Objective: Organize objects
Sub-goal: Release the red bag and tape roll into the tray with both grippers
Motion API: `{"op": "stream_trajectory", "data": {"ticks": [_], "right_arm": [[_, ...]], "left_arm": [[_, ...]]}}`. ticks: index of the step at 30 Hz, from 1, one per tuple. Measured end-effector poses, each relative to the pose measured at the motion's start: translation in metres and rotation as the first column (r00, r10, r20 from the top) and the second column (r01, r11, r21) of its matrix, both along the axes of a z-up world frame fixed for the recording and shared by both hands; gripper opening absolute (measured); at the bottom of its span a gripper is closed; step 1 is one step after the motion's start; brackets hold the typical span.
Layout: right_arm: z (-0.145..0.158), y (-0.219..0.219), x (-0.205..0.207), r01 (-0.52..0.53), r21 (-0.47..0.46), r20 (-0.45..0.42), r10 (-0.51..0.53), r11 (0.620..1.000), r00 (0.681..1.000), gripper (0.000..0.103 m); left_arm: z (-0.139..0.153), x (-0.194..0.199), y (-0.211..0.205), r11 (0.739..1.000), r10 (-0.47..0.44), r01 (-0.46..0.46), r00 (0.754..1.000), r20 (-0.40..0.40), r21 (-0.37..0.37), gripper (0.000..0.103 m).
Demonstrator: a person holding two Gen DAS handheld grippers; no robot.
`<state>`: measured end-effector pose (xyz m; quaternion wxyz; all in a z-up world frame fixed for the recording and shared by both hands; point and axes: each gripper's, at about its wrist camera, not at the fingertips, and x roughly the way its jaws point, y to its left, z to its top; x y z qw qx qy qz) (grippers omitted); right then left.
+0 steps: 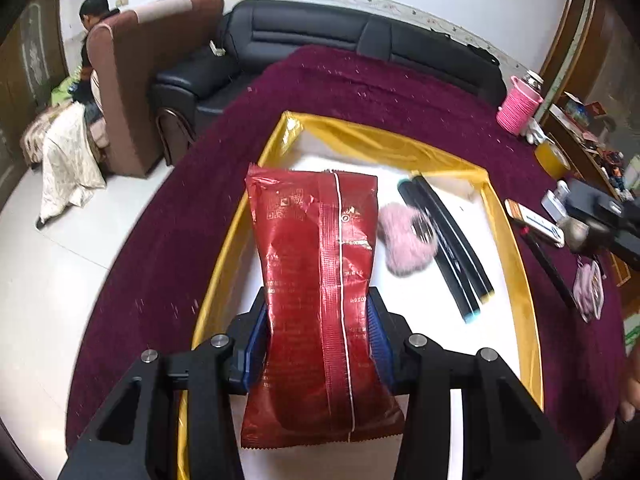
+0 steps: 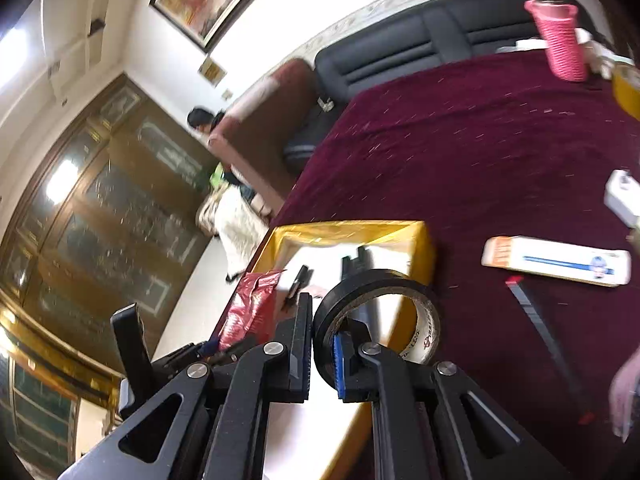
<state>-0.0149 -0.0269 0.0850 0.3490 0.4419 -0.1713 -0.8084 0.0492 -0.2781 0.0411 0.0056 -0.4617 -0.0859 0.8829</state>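
My left gripper (image 1: 318,344) is shut on a red foil snack packet (image 1: 316,280), held above the white floor of a gold-walled box (image 1: 508,216). Inside the box lie a pink fluffy keyring (image 1: 404,236) and black sticks (image 1: 452,248). My right gripper (image 2: 322,360) is shut on the wall of a black tape roll (image 2: 372,284), one finger inside the ring and one outside, over the near part of the gold box (image 2: 424,240). The red packet (image 2: 248,312) and the left gripper show at the left of the right wrist view.
The box sits on a maroon cloth (image 1: 360,92). On the cloth lie a white carton (image 2: 556,260), a dark pen (image 2: 540,320), a pink knitted bottle (image 2: 560,40), yellow tape (image 1: 550,158) and a pink keyring (image 1: 588,288). Beyond the cloth stands a black sofa (image 1: 304,28), and a person sits by the brown armchair (image 1: 132,80).
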Motion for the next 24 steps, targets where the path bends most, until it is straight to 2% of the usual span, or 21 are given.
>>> {"op": "stream_trajectory", "data": {"ticks": [4,6,9,12,16,24], "right_arm": [[-0.015,-0.034,-0.003,-0.052,0.026,0.026,0.051,0.998,0.998,0.010],[-0.022,-0.051,-0.002,-0.080,0.039,0.041,0.078,0.996,0.996,0.010],[-0.033,-0.067,0.001,-0.114,0.055,0.063,0.110,0.992,0.992,0.010],[-0.041,-0.081,0.006,-0.129,0.078,0.084,0.122,0.989,0.989,0.010],[-0.053,-0.093,0.011,-0.154,0.112,0.100,0.143,0.982,0.985,0.010],[-0.068,-0.109,0.021,-0.181,0.165,0.129,0.161,0.970,0.979,0.011]], "left_arm": [[-0.007,0.008,0.002,0.999,-0.032,0.031,0.999,0.027,0.032,0.044],[-0.008,0.011,0.004,0.999,-0.041,0.041,0.999,0.029,0.004,0.044],[-0.007,0.010,0.005,0.998,-0.055,0.054,0.998,0.029,0.007,0.045],[-0.006,0.011,0.000,0.998,-0.046,0.045,0.999,0.015,0.033,0.052],[0.006,0.021,-0.006,0.996,-0.032,0.035,0.998,-0.045,0.076,0.069],[0.043,0.049,-0.026,0.990,0.052,-0.027,0.982,-0.180,0.139,0.084]]}}
